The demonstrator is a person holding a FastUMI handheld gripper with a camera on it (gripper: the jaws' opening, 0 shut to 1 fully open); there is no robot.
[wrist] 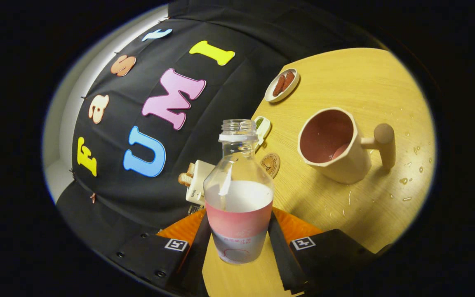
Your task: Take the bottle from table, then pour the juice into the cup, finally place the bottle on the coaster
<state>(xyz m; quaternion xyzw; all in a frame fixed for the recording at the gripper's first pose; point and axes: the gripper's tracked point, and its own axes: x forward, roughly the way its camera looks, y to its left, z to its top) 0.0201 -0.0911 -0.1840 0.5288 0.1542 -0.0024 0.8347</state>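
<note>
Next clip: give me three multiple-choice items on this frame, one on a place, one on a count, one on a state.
1. Where is the coaster?
A. just beyond the bottle
B. under the cup
C. on a dish

2. How many dishes of food stand on the table?
A. none
B. two
C. five

3. What is the hand-held gripper doing?
A. open, away from everything
B. shut on the bottle
C. shut on the cup

Answers: 1 A, it peeks out behind the bottle; 2 B, one dish far back, a second dish nearer; 3 B, both fingers press its sides.
</note>
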